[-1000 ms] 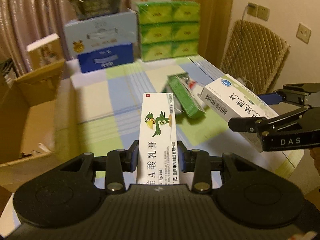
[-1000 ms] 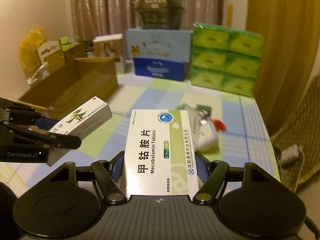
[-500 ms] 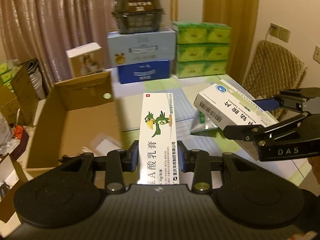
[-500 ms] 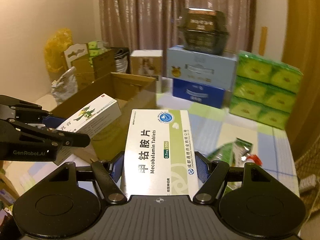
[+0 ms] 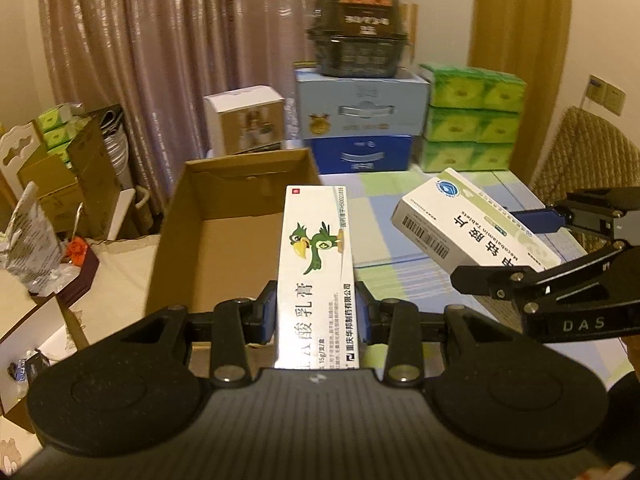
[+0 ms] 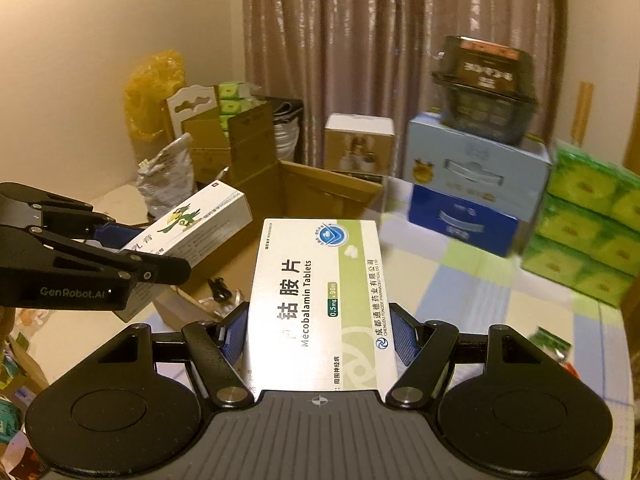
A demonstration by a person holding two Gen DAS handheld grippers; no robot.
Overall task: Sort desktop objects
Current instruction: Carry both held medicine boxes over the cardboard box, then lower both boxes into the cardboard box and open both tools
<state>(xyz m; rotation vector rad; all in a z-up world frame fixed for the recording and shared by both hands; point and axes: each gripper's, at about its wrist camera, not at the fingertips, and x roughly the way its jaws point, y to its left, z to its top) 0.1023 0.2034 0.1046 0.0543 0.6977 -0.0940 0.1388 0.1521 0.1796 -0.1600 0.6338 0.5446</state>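
Since a second ago both views have swung leftward off the checked desk [image 5: 384, 240]: the open cardboard box [image 5: 224, 240], then at the edge of view, now lies ahead of both tongs, and the green packet and loose items on the cloth have dropped out of the left view.

The left tongs [image 5: 316, 306] are closed on a long, narrow white ointment carton [image 5: 316, 268], blue pads pressed against its two long sides. Its long axis runs straight forward, away from the camera, with the far end over the box's right wall. It bears a green cartoon parrot, large Chinese characters and "15g".

The right tongs [image 6: 318, 334] grip a wider, flat white-and-green tablet carton [image 6: 320, 300], held the same way, long axis pointing forward towards the box. It reads "Mecobalamin Tablets", "0.5mg x 90" as far as I can read it, with a round blue logo; in the left view its barcoded end shows.

The tongs' black bodies read "GenRobot.AI" and "DAS". Behind stand glossy green wrapped packs [image 5: 472, 120], a pale blue carton [image 5: 360, 104] on a dark blue one, and shimmering brown curtains [image 5: 180, 60].
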